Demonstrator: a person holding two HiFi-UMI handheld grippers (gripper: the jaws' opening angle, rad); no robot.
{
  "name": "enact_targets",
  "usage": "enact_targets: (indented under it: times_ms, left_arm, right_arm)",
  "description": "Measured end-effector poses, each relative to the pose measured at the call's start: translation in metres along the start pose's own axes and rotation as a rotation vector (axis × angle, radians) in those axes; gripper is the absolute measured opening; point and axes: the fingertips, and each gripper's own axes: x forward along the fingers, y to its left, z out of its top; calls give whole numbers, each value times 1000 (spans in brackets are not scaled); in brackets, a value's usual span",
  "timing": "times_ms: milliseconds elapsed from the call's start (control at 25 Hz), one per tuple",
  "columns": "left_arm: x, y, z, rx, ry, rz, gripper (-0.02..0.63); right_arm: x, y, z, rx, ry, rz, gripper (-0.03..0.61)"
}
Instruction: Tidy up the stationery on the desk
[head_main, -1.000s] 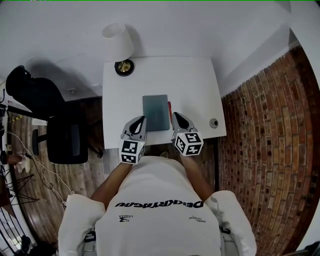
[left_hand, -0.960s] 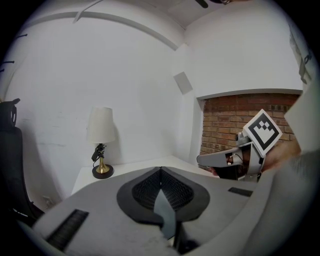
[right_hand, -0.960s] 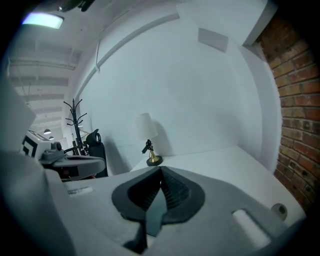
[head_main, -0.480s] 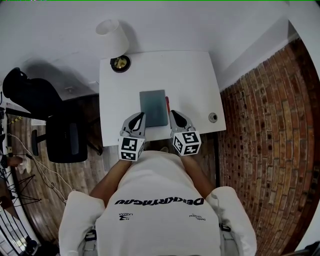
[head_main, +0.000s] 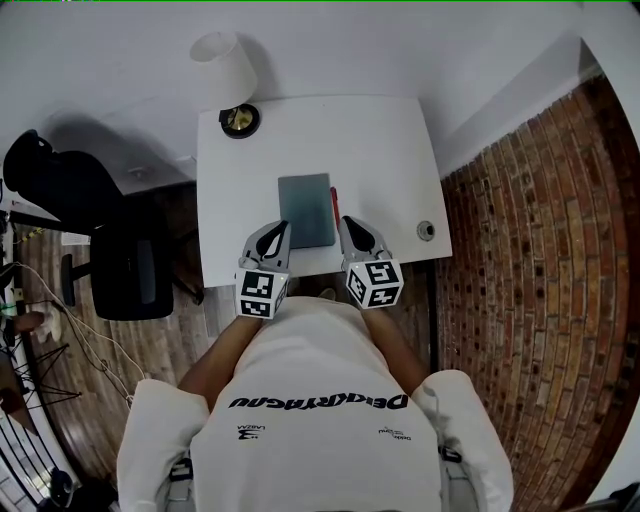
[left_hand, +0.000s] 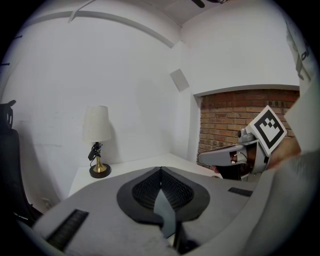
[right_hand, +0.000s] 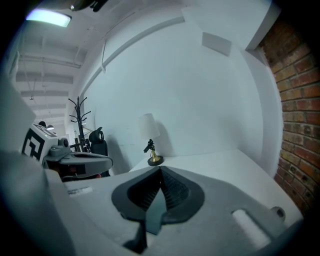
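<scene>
A grey-green notebook (head_main: 307, 209) lies flat in the middle of the white desk (head_main: 380, 150). A thin red pen (head_main: 334, 203) lies along its right edge. My left gripper (head_main: 279, 231) hovers at the desk's near edge, just left of the notebook's near corner, jaws shut and empty. My right gripper (head_main: 348, 227) sits at the near edge right of the notebook, below the pen, also shut with nothing held. In the left gripper view my shut jaws (left_hand: 161, 172) point toward the lamp, and the right gripper (left_hand: 235, 155) shows beside them. The right gripper view shows its shut jaws (right_hand: 160, 172).
A lamp with a white shade (head_main: 222, 68) and a brass base (head_main: 240, 120) stands at the desk's far left corner. A small round grey object (head_main: 425, 230) sits near the desk's right edge. A black chair (head_main: 110, 255) is left of the desk; a brick wall (head_main: 540, 250) is right.
The head view has shifted slightly, so the desk sits a little higher in frame. Both grippers stay shut at the desk's near edge, beside the notebook.
</scene>
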Motion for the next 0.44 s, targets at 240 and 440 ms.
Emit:
enact_targets:
  times_ms: [240, 440]
  left_arm:
    - [-2, 1, -2, 2, 4, 4, -2]
    - [-3, -1, -2, 3, 1, 6, -2]
  right_arm:
    - [-1, 1, 0, 1, -4, 3, -5]
    - [-3, 0, 0, 0, -4, 4, -5]
